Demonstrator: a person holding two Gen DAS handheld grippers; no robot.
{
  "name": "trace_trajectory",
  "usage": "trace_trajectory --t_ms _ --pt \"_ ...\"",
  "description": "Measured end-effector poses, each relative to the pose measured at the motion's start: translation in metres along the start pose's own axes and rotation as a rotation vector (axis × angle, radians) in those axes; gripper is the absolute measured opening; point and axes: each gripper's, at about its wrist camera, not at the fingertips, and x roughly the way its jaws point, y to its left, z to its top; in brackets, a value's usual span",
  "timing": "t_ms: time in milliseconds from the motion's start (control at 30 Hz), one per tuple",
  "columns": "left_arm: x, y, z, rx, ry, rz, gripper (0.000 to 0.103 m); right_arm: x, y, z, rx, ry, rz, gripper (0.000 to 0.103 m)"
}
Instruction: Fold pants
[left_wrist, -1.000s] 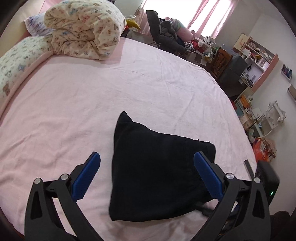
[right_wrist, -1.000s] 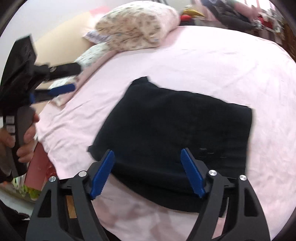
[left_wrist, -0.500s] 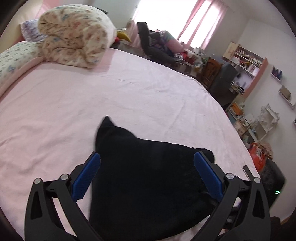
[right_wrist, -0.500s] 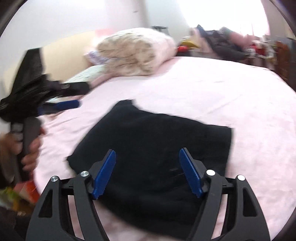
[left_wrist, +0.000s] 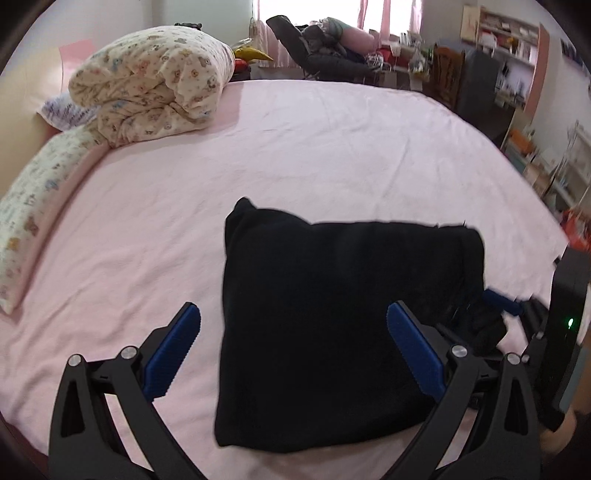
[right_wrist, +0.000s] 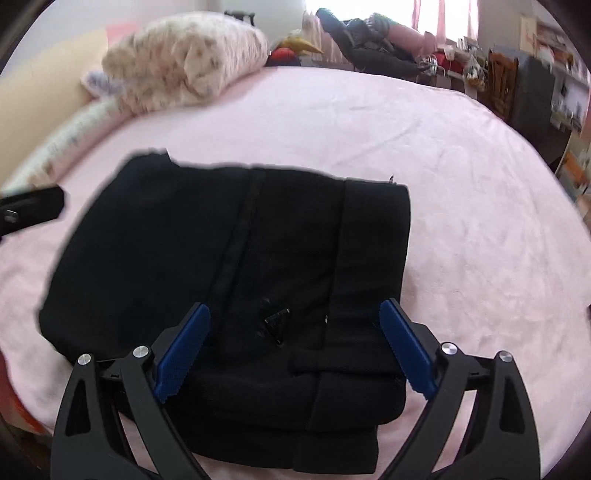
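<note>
Pink bed bears folded black pants — left gripper, right gripper both spread, unladen.

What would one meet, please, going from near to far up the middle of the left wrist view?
Left gripper → folded black pants → bare pink bedsheet → dark chair piled with clothes beyond the bed → bright window with pink curtains.

My left wrist view looks down its fingers across the bed toward the window. My right one sits closer, facing likewise; both share the pants and quilt.
</note>
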Motion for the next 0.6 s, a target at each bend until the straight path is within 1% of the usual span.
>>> trace_trajectory --t_ms 133,233,333,400,600 --pt "-0.013 -0.001 -0.014 0.028 -0.003 0.048 0.101 -0.022 -0.004 0.005 0.107 -0.029 0.000 0.095" --pt "-0.023 0.002 -0.020 0.013 0.000 0.039 0.101 -0.039 -0.005 0.004 0.116 -0.041 -0.040 0.097" --pt "-0.029 0.005 -0.024 0.002 -0.002 0.050 0.101 -0.050 -0.001 0.001 0.129 -0.048 -0.062 0.098" --pt "-0.031 0.004 -0.027 0.002 0.001 0.052 0.101 -0.051 0.001 0.005 0.133 -0.048 -0.080 0.101" --pt "-0.034 -0.001 -0.037 -0.004 0.012 0.057 0.101 -0.063 0.009 -0.001 0.131 -0.053 -0.092 0.101"
